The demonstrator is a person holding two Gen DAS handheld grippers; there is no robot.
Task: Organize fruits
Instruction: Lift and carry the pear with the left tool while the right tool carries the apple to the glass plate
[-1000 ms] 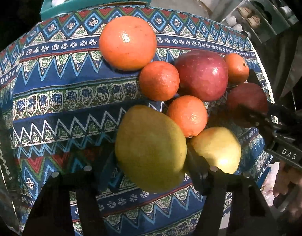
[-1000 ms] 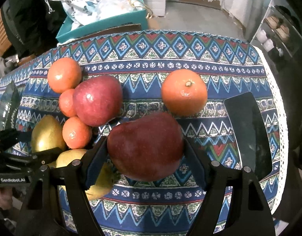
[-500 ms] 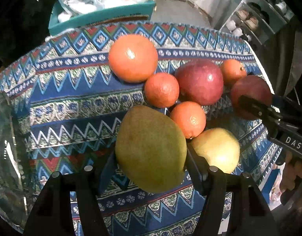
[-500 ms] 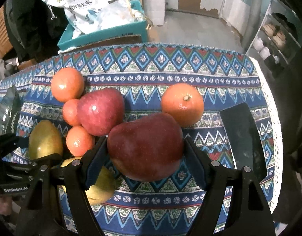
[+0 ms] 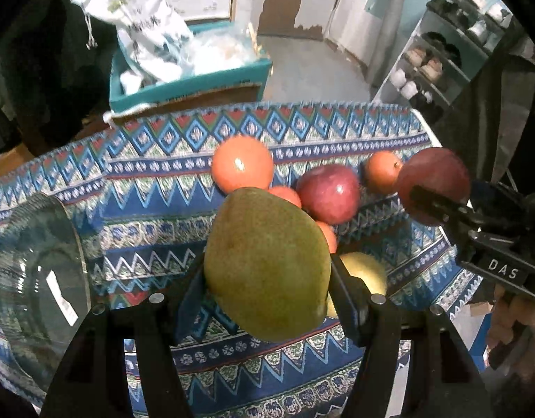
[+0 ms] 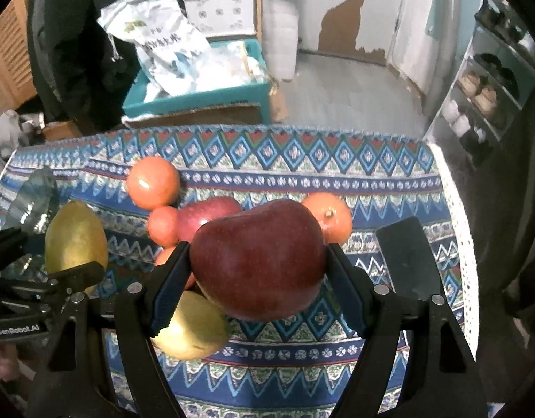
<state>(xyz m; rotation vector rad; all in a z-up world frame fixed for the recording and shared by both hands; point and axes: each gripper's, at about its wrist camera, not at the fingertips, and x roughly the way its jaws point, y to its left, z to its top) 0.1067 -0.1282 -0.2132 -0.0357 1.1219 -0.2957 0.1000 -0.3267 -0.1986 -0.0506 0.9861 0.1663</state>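
Note:
My left gripper (image 5: 267,278) is shut on a green-yellow pear (image 5: 264,261) and holds it above the patterned tablecloth (image 5: 145,209). My right gripper (image 6: 257,268) is shut on a dark red apple (image 6: 257,257), also lifted; the apple shows in the left wrist view (image 5: 434,181) too. On the cloth lie a large orange (image 5: 241,163), a second red apple (image 5: 328,193), smaller oranges (image 5: 380,172), and a second yellow pear (image 6: 187,327). The held pear also shows at the left of the right wrist view (image 6: 76,237).
A clear glass bowl (image 5: 34,278) stands at the table's left end. A flat black object (image 6: 406,261) lies on the cloth at the right. Beyond the table are a teal box with bags (image 5: 187,76) and a shelf rack (image 5: 441,52).
Both grippers have risen with their fruit, so the table looks farther away. The glass bowl has come into the left wrist view at the left.

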